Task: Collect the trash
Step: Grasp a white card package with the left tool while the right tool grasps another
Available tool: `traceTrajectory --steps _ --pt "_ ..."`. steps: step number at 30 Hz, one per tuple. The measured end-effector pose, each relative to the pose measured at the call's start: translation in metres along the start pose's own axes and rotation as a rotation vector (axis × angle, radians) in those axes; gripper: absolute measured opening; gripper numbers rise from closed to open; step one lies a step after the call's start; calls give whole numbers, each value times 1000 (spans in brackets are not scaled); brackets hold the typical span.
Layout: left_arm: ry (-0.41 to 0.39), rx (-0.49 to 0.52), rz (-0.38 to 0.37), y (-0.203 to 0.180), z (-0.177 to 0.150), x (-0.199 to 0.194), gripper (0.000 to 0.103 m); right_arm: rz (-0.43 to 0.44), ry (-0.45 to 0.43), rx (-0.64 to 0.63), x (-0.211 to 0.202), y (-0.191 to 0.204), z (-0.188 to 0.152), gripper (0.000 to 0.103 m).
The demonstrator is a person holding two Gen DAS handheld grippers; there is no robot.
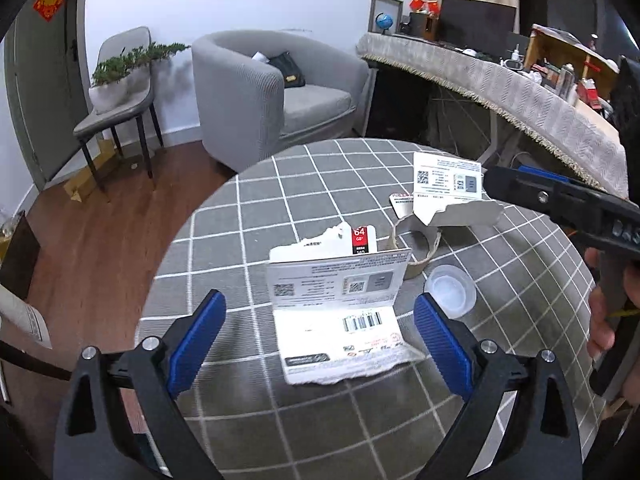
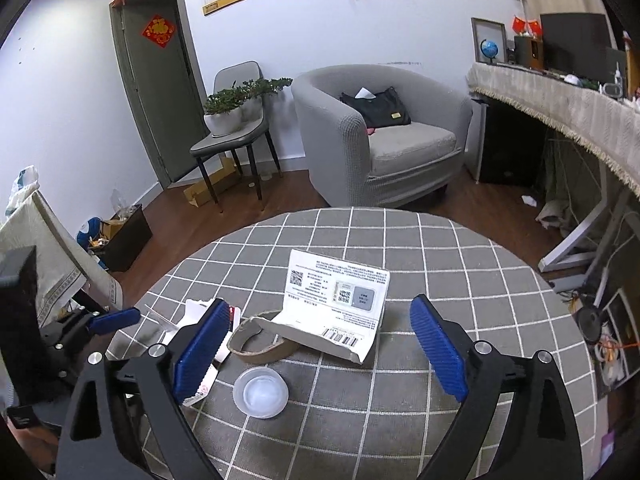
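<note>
A: What trash is on the round desk [image 1: 240, 216] with the checked cloth?

B: A torn white card packet [image 1: 340, 312] stands folded right in front. Behind it is a white scrap with red print [image 1: 344, 240], partly hidden. Then a brown cardboard ring [image 1: 416, 248], a clear plastic lid [image 1: 450, 290] and another torn packet [image 1: 446, 184] farther back.

A: Is the left gripper [image 1: 320, 336] holding anything?

B: No. Its blue fingers [image 1: 196, 340] are spread wide on each side of the near packet, not touching it.

A: And the right gripper [image 2: 320, 344]?

B: Wide apart too, with nothing in it. In its view the lid and the ring lie between the fingers, lower down on the desk. Its left finger covers part of the near packet.

A: Can you read the print?

B: Only a "64". The rest is too small. The person's hand [image 1: 604, 312] is cut off at the edge.
</note>
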State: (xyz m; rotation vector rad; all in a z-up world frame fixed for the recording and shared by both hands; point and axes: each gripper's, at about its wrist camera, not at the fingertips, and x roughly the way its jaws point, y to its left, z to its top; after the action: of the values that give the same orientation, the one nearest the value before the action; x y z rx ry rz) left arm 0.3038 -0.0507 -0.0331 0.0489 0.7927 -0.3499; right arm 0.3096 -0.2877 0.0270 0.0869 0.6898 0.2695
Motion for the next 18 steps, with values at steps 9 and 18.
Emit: traceTrajectory --steps 9,18 --pt "30 -28 2 -9 13 16 96 -24 28 20 11 -13 -5 94" --pt "44 -71 -18 1 12 22 77 -6 49 40 28 -8 -1 97"
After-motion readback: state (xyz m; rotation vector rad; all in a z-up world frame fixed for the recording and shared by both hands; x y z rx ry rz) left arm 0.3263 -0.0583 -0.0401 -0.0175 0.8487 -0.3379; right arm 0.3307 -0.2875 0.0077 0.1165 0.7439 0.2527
